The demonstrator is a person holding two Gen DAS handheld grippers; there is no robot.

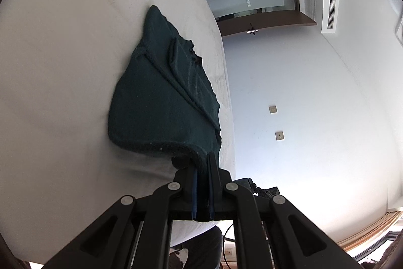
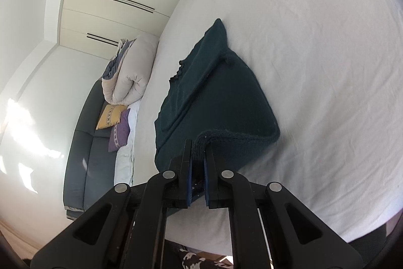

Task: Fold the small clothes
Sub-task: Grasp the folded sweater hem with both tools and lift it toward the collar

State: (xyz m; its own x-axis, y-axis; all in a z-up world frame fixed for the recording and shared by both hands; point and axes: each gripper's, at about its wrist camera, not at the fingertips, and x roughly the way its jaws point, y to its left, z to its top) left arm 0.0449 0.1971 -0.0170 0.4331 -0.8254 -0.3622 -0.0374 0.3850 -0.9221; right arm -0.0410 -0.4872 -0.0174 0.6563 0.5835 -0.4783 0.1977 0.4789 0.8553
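Observation:
A dark green knitted garment [image 1: 161, 97] lies partly folded on a white bed sheet [image 1: 63, 54]. My left gripper [image 1: 202, 163] is shut on the garment's ribbed near edge and lifts that corner off the sheet. In the right wrist view the same garment [image 2: 216, 97] lies on the sheet [image 2: 314, 67], and my right gripper [image 2: 199, 150] is shut on the other end of the ribbed edge. Both cameras are rolled sideways. The cloth between the pads is mostly hidden.
A rolled beige duvet [image 2: 131, 72] and yellow [image 2: 110, 116] and purple cushions [image 2: 119, 134] lie at the head of the bed by a dark headboard [image 2: 83, 143]. Cream wardrobe doors [image 2: 113, 14] stand behind. A doorway [image 1: 254, 6] and a white wall [image 1: 314, 117] are beyond the bed edge.

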